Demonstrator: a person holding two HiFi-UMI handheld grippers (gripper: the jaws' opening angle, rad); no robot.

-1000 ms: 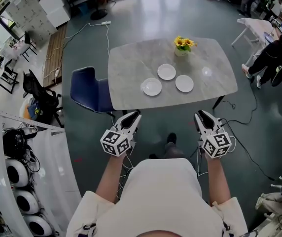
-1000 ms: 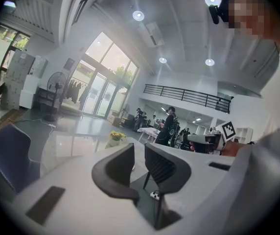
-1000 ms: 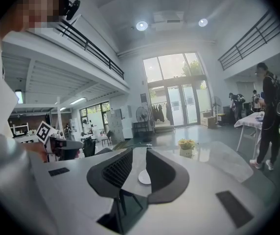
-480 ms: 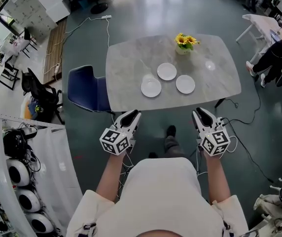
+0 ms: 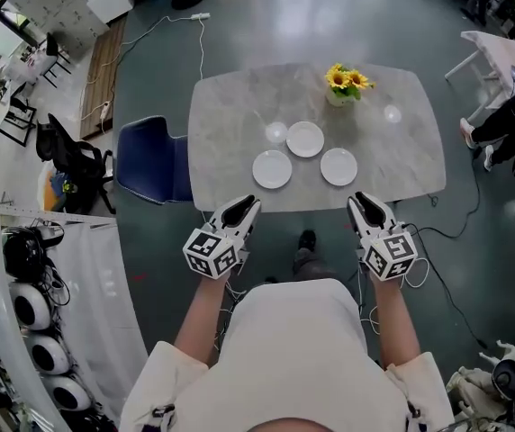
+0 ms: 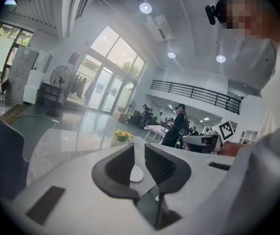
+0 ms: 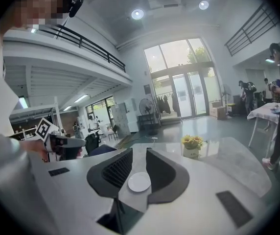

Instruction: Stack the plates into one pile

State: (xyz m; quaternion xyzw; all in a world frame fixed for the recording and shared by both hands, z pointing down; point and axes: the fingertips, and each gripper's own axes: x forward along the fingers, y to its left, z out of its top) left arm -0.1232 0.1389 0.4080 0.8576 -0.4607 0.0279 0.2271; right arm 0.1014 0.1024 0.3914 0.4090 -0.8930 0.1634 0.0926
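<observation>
Three white plates lie apart on the grey marble table [image 5: 230, 106]: a left plate [image 5: 272, 168], a middle plate [image 5: 305, 139] farther back, and a right plate [image 5: 338, 166]. My left gripper [image 5: 244, 204] hovers just short of the table's near edge, in front of the left plate, jaws apart and empty. My right gripper [image 5: 358, 202] hangs the same way in front of the right plate, open and empty. In the left gripper view the left plate [image 6: 136, 174] shows through the gap of the gripper [image 6: 139, 151]. The right gripper view frames the right plate [image 7: 139, 182] between the jaws of the gripper [image 7: 139, 155].
A vase of yellow flowers [image 5: 347, 83] stands at the table's back, behind the plates. A blue chair [image 5: 154, 160] sits against the table's left side. Cables run over the floor, and people stand near a white table [image 5: 496, 57] at the far right.
Both grippers have moved forward toward the table, from well short of it to nearly at its near edge. The plates have not moved on the table.
</observation>
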